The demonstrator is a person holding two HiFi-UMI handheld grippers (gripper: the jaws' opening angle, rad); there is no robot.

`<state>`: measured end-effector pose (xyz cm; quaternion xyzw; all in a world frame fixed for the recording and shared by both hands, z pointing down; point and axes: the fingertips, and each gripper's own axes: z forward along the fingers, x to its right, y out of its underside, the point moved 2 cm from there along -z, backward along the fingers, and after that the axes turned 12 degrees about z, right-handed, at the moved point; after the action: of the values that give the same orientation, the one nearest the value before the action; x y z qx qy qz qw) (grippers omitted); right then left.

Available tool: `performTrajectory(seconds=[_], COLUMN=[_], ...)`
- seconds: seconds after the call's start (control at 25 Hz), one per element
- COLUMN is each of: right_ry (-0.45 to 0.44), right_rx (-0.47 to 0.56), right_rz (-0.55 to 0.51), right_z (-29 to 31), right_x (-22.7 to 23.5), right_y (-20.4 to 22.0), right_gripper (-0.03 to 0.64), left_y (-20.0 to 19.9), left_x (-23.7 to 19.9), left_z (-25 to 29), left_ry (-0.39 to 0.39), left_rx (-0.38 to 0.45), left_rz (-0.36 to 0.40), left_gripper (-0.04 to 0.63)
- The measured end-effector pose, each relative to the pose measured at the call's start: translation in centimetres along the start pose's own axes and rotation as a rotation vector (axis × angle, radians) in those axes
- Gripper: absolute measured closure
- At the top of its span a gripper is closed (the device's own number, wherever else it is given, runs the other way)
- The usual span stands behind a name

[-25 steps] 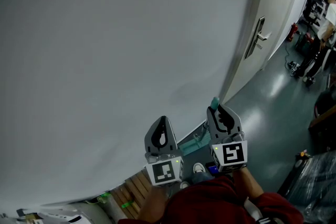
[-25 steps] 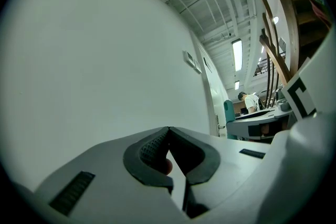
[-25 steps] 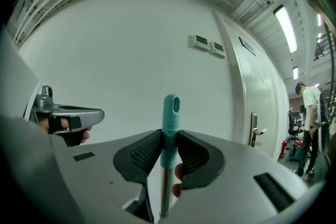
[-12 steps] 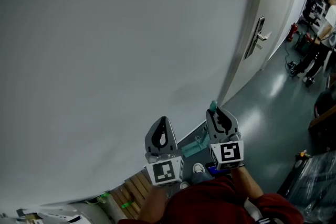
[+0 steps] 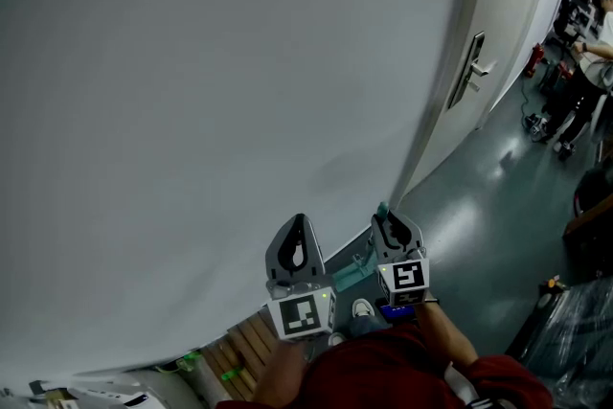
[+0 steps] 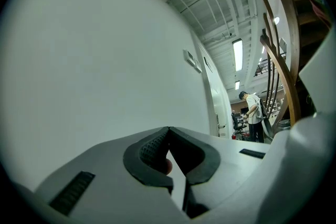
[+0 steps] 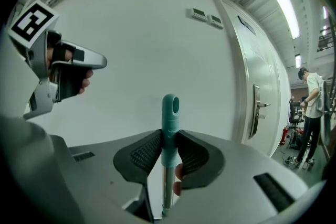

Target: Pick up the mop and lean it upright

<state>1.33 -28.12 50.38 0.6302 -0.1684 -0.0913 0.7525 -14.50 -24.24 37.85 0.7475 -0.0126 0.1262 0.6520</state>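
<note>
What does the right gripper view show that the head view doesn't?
Only the right gripper view shows the right gripper pinching the teal mop handle, the hole in its tip, and the metal pole below. Only the head view shows a white shoe, the red sleeve and wooden slats. Both show the white wall, the door and the left gripper.

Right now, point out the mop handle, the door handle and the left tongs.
mop handle (image 7: 170, 113): right gripper view, its teal grip.
door handle (image 5: 467, 69): head view, its long plate.
left tongs (image 6: 169, 131): left gripper view, where the tips meet.
</note>
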Motion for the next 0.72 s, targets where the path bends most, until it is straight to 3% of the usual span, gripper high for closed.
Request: performTrajectory(seconds=[0.2, 0.72], right_ry=[0.026, 0.017], right_rx=[-0.094, -0.087], right_rz=[0.035, 0.024], right_z=[0.0, 1.6], right_x=[-0.5, -0.6], right_y=[1.8, 1.8], right_gripper=[0.509, 0.509], left_y=[-0.1, 0.2], left_x=[-0.1, -0.2], left_z=[0.0, -0.4], left_ry=[0.001, -0.008], left_rx=[0.013, -0.009], left_rz=[-0.017, 0.015], left_gripper=[0.581, 0.583])
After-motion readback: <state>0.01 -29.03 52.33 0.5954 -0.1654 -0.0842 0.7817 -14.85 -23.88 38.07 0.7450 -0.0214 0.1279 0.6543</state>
